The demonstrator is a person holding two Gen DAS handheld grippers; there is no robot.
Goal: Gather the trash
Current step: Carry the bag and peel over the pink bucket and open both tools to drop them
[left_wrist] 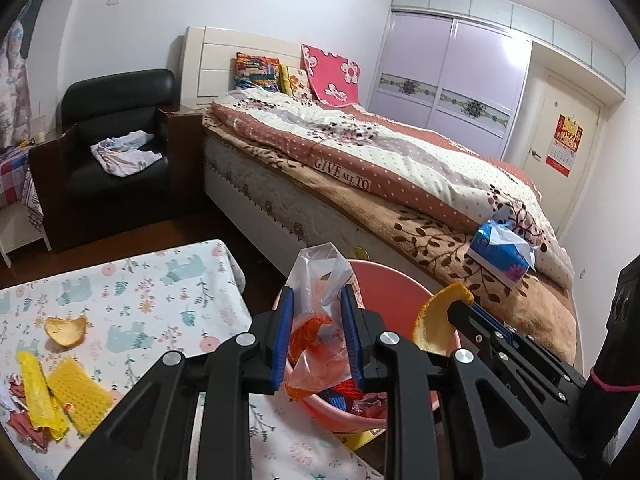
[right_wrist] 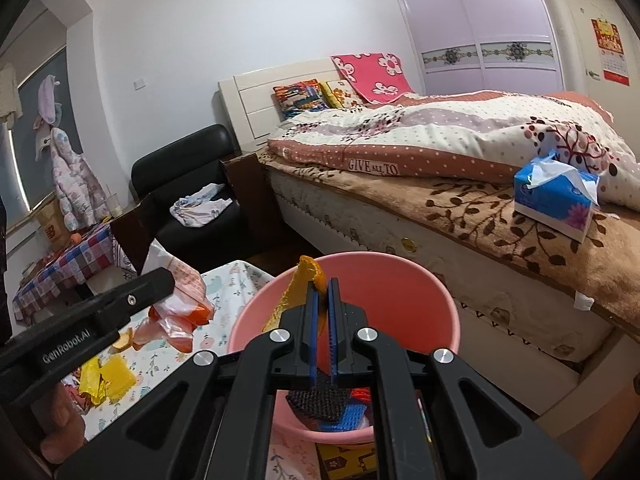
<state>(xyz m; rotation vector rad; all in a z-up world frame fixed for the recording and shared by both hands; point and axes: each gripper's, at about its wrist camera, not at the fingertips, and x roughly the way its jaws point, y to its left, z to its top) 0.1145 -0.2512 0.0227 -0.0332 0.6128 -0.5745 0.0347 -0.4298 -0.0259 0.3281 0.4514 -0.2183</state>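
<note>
The left gripper (left_wrist: pixel 318 320) has its jaws clamped on a crumpled clear-and-orange plastic bag (left_wrist: pixel 320 280), which rises above the jaw tips and hangs below them over the near rim of the round pink plastic bin (left_wrist: pixel 394 280). The right gripper (right_wrist: pixel 323 312) has its jaws together on a curved orange fruit peel (right_wrist: pixel 298 292) — the peel projects up and to the left of the jaw tips, above the open mouth of the bin. Directly below both sets of jaws, inside the bin, lie red, blue and dark mesh scraps (right_wrist: pixel 320 400). Left of the left jaws, on the desk with the floral-print cloth (left_wrist: pixel 132 280), remain a second cupped orange peel (left_wrist: pixel 66 330) and yellow foam-net wrappers (left_wrist: pixel 60 396) — both well apart from the bin.
</note>
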